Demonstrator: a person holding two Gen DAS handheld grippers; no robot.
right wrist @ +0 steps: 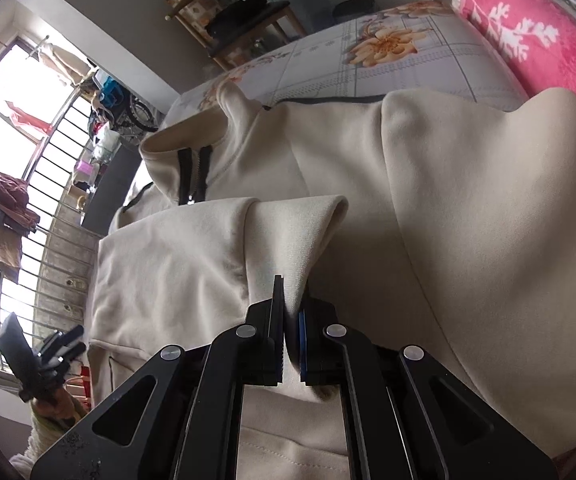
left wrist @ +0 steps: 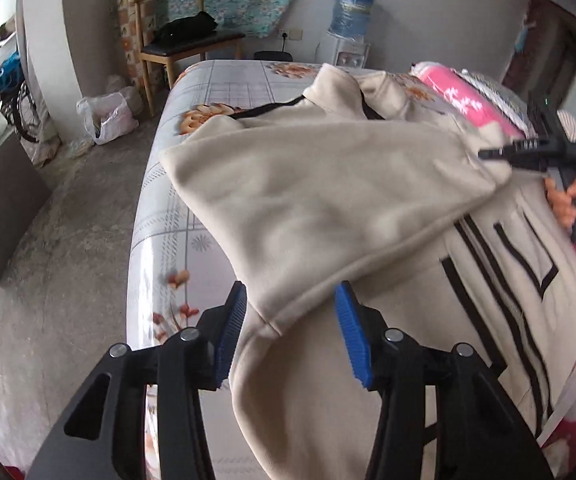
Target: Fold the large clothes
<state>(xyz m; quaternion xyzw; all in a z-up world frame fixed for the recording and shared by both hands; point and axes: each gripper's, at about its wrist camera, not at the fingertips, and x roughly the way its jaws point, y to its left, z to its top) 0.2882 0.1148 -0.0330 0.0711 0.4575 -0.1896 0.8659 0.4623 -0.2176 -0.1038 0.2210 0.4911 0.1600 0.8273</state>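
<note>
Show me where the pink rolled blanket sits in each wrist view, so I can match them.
Left wrist view: pink rolled blanket is upper right, beyond the beige jacket.
Right wrist view: it fills the top right corner, above the jacket.
Shared landmark: the wooden chair.

A cream jacket (left wrist: 328,184) with black stripes and a black zipper lies on a bed (left wrist: 215,92) whose sheet is pale grey-lilac, checked with fine lines and printed with orange flowers. A bright pink towel (right wrist: 528,36) bears a white leaf pattern. The left tongs (left wrist: 292,336) are black with blue pads, as are the right tongs (right wrist: 290,320).
</note>
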